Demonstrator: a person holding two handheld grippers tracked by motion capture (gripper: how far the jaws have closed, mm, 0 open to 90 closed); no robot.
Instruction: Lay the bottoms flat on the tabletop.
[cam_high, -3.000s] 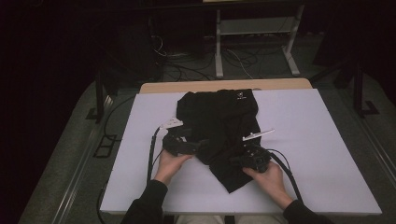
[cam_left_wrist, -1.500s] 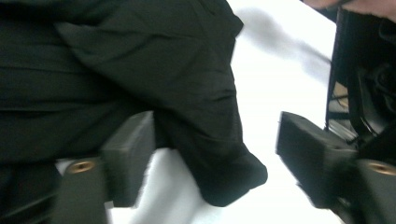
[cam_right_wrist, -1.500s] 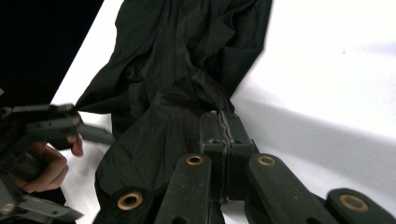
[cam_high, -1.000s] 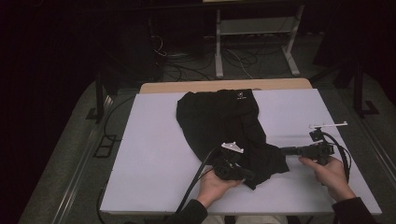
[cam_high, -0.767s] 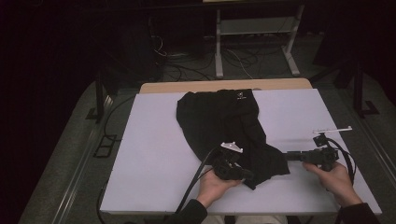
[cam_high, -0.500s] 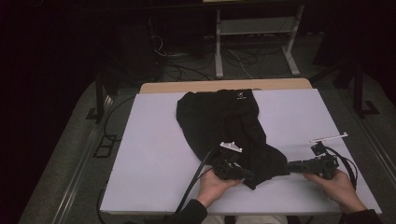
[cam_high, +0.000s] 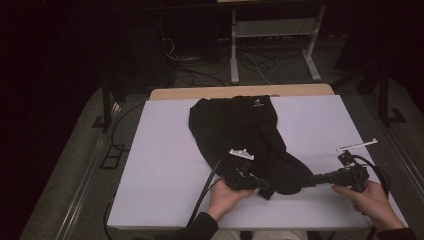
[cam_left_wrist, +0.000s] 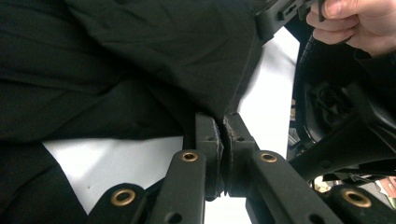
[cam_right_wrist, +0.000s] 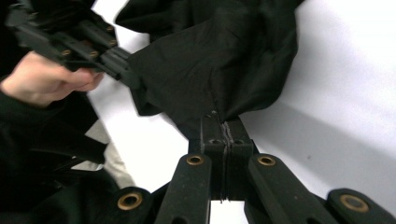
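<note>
Black crumpled fabric garment (cam_high: 245, 135) lies centre frame on the white table (cam_high: 160, 170), its near hem pinched at two points for spreading. Left gripper (cam_high: 265, 184) and right gripper (cam_high: 312, 180), jaws having just closed, are both clamped on that lower edge.

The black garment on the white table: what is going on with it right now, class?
A person works a black garment on a white table with a handheld gripper in each hand. The left gripper is shut on the cloth's near edge. The right gripper comes in from the right and has just been closing; its jaws now pinch the same near end of the cloth. The far part of the garment lies on the table.
</note>
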